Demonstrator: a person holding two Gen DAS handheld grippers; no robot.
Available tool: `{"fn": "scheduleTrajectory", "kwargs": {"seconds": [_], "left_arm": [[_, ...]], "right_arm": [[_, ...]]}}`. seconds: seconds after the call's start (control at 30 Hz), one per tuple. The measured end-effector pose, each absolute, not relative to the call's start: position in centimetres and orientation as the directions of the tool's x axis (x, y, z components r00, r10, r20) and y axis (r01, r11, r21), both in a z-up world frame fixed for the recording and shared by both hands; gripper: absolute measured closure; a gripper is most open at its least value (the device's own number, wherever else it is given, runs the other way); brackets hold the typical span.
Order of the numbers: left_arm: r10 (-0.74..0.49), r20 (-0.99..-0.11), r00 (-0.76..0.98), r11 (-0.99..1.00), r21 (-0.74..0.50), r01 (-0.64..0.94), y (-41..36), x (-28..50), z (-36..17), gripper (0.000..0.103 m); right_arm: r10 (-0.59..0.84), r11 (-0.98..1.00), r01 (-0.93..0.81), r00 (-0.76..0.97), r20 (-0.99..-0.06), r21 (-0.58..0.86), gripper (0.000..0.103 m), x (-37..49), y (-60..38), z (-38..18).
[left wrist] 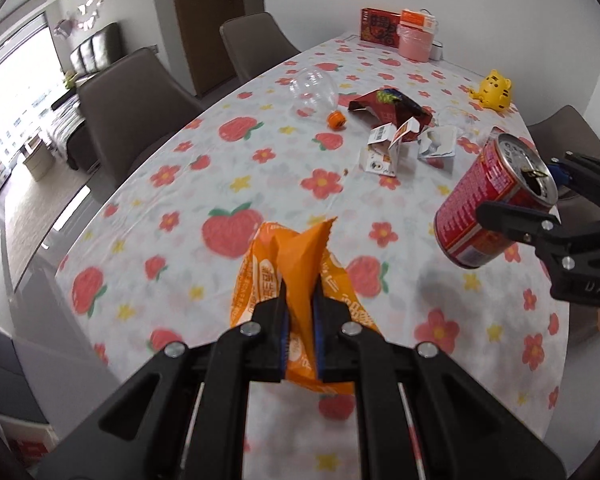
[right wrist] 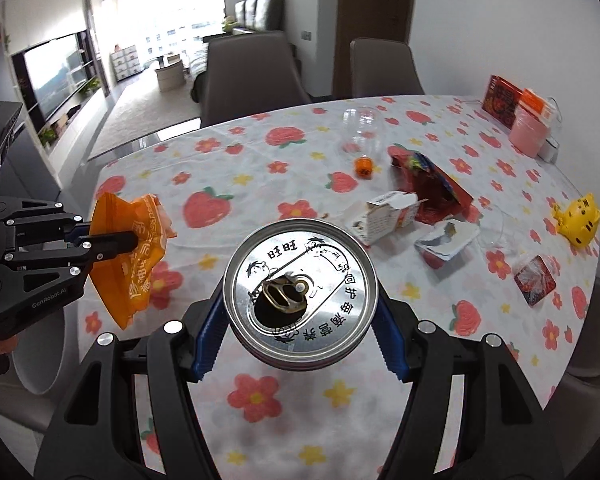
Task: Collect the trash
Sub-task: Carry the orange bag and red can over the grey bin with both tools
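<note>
The left gripper point(left wrist: 300, 300) has its jaws pressed together on a crumpled orange wrapper point(left wrist: 296, 264), held clear above the flowered tablecloth point(left wrist: 180, 216). The right gripper point(right wrist: 300, 320) clamps a red drink can point(left wrist: 488, 208) by its sides, its opened silver top facing the right wrist camera. Beyond the can on the cloth lie a small white carton point(right wrist: 384, 216), a torn red packet point(right wrist: 428, 184), an orange bottle cap point(right wrist: 363, 166) and a clear plastic bottle point(right wrist: 360, 128); farther from the can, a yellow toy point(right wrist: 578, 220) sits near the table's edge.
</note>
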State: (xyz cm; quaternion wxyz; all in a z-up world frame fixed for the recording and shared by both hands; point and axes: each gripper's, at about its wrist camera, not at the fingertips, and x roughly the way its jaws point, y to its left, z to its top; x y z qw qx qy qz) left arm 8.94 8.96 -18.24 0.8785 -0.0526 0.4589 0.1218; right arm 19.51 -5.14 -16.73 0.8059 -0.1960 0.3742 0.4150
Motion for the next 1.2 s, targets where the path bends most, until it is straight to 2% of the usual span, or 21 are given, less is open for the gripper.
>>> {"fn": "scheduleTrajectory", "kwargs": {"seconds": [0.27,0.57,0.87,1.2], "left_arm": [[0.311,-0.828,0.468,0.854,0.027,-0.519,9.3,-5.3,-17.0,0.093],[0.381,-0.833,0.402,0.725,-0.002,-0.689,11.1,-17.1,-16.4,0.093],[0.367,-0.859,0.356,0.675,-0.017,-0.737,15.7,-24.0,-18.6,0.093],[0.317,-0.866,0.386,0.721,-0.044,-0.692,18.7,-25.8,-20.4,0.093]], "right_arm": [[0.636,0.317,-0.948,0.193,-0.747,0.025,0.040,10.3,-1.1,-15.6],[0.644,0.060,-0.997,-0.006,-0.765,0.058,0.040,-1.1,4.8,-16.4],[0.595,0.006,-0.998,-0.052,-0.802,0.068,0.040,-8.8,10.2,-18.7],[0.535,0.043,-0.998,-0.021,-0.844,0.052,0.040,-11.9,13.5,-21.3]]}}
